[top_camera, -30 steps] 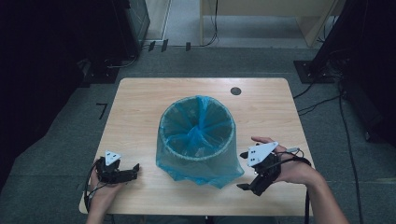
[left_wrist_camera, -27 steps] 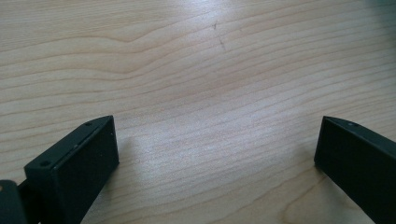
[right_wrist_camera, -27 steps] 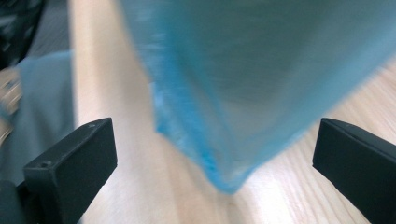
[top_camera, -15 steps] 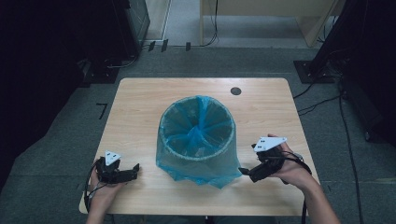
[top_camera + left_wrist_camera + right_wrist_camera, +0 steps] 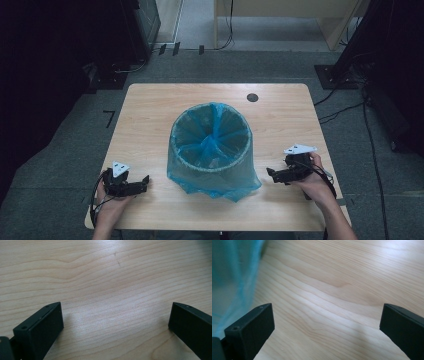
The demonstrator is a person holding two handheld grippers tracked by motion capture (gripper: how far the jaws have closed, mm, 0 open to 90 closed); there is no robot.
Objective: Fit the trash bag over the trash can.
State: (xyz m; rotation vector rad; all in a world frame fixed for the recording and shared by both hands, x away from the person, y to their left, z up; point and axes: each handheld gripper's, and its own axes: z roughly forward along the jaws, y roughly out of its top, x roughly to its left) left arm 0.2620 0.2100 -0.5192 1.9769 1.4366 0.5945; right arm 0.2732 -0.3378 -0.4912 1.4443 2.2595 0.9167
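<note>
At frame centre, a bin (image 5: 211, 145) lined with a blue bag (image 5: 215, 177) stands on the table (image 5: 150, 110); inside, just bag folds. Left tool (image 5: 145, 180) and right tool (image 5: 270, 173) gape wide, empty.

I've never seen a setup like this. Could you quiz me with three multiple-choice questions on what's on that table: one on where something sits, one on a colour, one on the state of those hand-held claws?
1. Where does the bin stand?
A. Middle of the table
B. On the floor
C. At the far left corner

2. What colour is the bag lining it?
A. Black
B. Blue
C. White

3. How are the two claws?
A. Both shut on the bag
B. One open, one shut
C. Both open, holding nothing

Answers:
1 A: the bin sits mid-table, between the hands.
2 B: the bag is translucent blue and drapes over the rim.
3 C: the left claw and right claw have jaws spread wide over bare wood.
</note>
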